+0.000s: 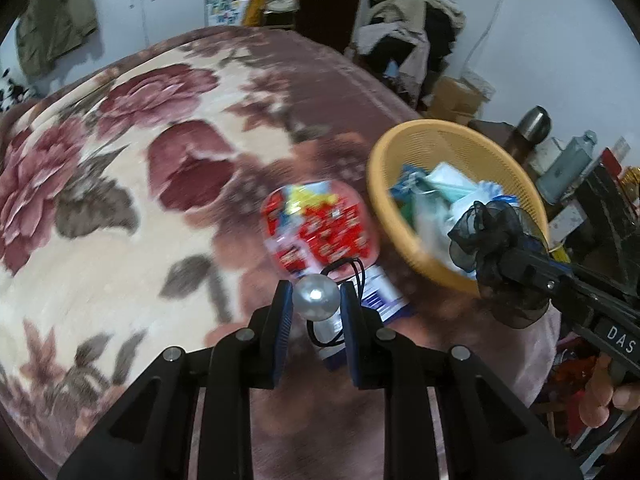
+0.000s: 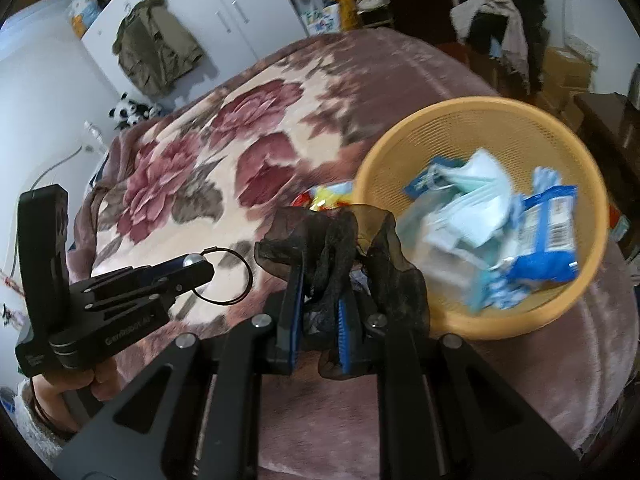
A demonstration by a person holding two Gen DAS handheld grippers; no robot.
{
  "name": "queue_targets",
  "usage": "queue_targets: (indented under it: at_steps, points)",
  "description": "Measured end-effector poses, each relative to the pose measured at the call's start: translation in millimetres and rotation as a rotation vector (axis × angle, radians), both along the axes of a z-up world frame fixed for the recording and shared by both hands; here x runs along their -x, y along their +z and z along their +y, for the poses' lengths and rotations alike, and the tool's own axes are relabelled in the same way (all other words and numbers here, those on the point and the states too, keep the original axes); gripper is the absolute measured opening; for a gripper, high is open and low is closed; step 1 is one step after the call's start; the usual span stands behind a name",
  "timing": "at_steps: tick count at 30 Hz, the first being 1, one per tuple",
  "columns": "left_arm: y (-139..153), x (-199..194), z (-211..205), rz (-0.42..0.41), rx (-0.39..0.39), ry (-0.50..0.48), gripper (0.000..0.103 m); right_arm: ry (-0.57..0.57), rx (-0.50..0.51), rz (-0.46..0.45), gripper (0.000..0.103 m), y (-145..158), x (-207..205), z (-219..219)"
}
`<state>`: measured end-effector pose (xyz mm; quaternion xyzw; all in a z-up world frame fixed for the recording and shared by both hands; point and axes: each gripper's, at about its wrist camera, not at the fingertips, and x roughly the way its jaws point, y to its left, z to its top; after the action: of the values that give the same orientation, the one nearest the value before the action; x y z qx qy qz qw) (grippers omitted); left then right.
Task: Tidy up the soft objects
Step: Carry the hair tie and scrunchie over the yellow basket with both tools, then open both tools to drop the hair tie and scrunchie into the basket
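Black plastic framed the bottom of both wrist views, where I saw each gripper's 2 fingers reaching forward over the bed. My left gripper [image 1: 316, 300] was closed on a silver pearl bead [image 1: 315, 297], pinched between its blue pads [image 1: 285, 312]; the thin black elastic loop [image 2: 234, 276] of this hair tie hung free from the bead, seen from the right wrist view as a ring dangling off the fingertips. My right gripper [image 2: 320, 300] was clamped on a black sheer scrunchie [image 2: 340, 248], whose gauzy folds spilled over and around both fingers; from the left wrist view the same bundle [image 1: 486, 236] sat at the gripper tip, in front of the basket's near rim. A hand [image 2: 72, 384] held the left gripper's handle at lower left.

Just beyond the left fingertips lay a red printed packet [image 1: 320, 228] and a white-and-blue pack [image 1: 380, 296], both on the floral plush blanket [image 1: 120, 160]. Beside them, to the right, stood a round yellow mesh basket [image 2: 480, 120] on the blanket's mauve border, holding pale blue face masks [image 2: 476, 184] and a blue-and-white wrapper [image 2: 548, 232]. Motion blur softened these contents.

Farther back, a white wardrobe [image 2: 224, 12] carried a hanging olive jacket [image 2: 156, 48], and a heap of clothes [image 1: 416, 20] stood against the far wall.
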<state>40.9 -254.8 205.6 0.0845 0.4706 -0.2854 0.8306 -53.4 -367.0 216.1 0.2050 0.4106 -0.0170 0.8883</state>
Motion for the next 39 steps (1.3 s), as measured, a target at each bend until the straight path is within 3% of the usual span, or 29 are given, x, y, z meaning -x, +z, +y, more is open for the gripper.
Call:
queue_targets:
  at_steps: [16,33,35,37,39]
  points:
    - [14,-19,-134,-0.008,0.022,-0.155,0.023,-0.182,-0.018,-0.050,0.015,13,4,-106]
    - [-23,-59,-199,0.043,0.003,-0.185,0.023,-0.259,-0.027,-0.019,0.019,-8,-30,-161]
    - [-26,-61,-199,0.049,0.003,-0.182,0.027,-0.262,-0.033,0.002,0.029,-12,-34,-165]
    - [-29,-62,-197,0.056,0.003,-0.171,0.059,-0.268,-0.049,0.027,0.067,-17,-36,-167]
    - [-29,-63,-193,0.061,0.018,-0.161,0.071,-0.284,-0.070,0.018,0.086,-20,-32,-169]
